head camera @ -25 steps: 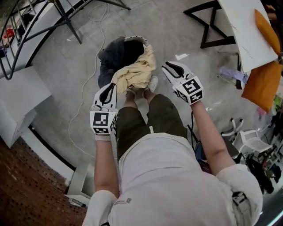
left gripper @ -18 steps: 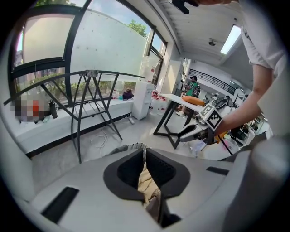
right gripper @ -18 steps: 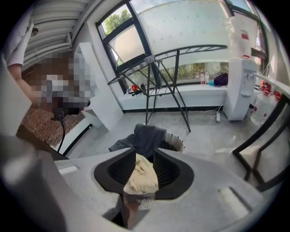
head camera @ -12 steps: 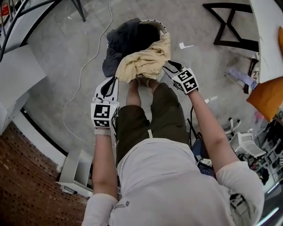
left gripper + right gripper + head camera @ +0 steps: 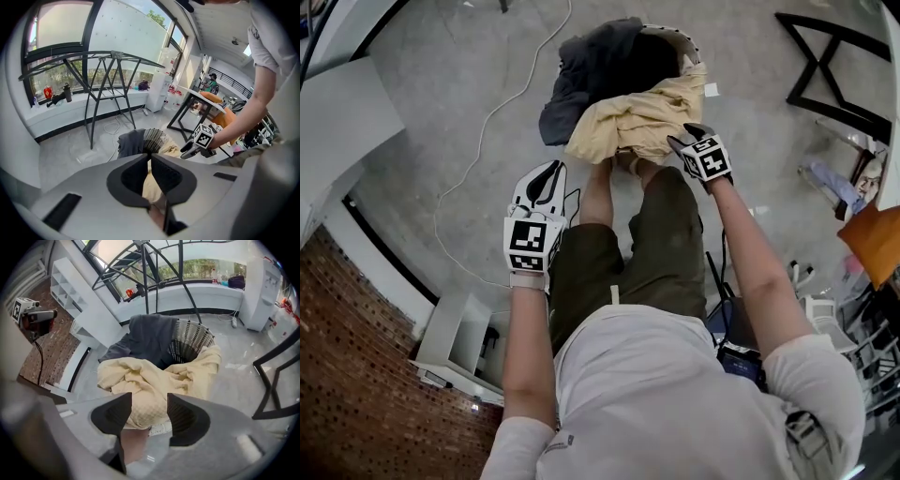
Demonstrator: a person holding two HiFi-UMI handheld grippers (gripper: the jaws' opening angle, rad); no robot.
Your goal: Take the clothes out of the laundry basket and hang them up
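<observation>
Yellow garment [image 5: 633, 122] drapes over the laundry basket [image 5: 684, 47] rim, just ahead of the right gripper [image 5: 686, 139], whose jaws have just been opening; nothing pinched. Left gripper [image 5: 548, 173] is farther off, jaws together, empty.

One woven laundry basket [image 5: 672, 34], two garments: pale yellow waffle-knit cloth [image 5: 636, 120] and dark grey cloth [image 5: 589, 75]. Two grippers too: left gripper [image 5: 551, 170], right gripper [image 5: 688, 137].
</observation>
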